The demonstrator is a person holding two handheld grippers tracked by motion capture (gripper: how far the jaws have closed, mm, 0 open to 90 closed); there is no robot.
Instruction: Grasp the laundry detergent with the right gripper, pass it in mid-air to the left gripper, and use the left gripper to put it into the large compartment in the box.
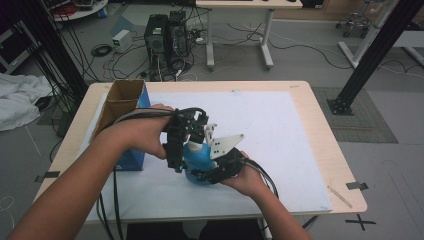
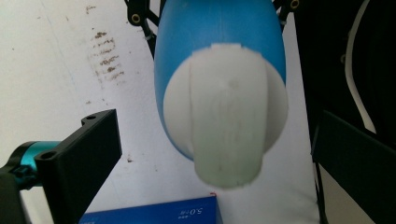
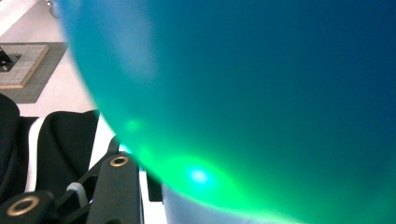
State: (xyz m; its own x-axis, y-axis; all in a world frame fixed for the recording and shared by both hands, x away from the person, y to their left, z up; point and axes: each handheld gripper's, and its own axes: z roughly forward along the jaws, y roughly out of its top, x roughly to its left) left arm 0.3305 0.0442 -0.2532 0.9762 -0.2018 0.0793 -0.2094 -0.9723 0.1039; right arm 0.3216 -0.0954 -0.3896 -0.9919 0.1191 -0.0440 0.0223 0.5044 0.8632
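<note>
The blue bottle [image 1: 194, 156] is clamped in the right gripper [image 1: 212, 172] jaws; its white cap [image 2: 227, 119] lies between the left gripper's [image 1: 186, 131] wide jaws. Slippage is probably risked if the cap is twisted hard.

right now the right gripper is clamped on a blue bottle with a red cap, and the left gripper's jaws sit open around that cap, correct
Not quite: the cap is white, not red, as the left gripper view shows. The rest holds: the right gripper is clamped on the blue bottle, and the left gripper has its jaws open on either side of that cap.
</note>
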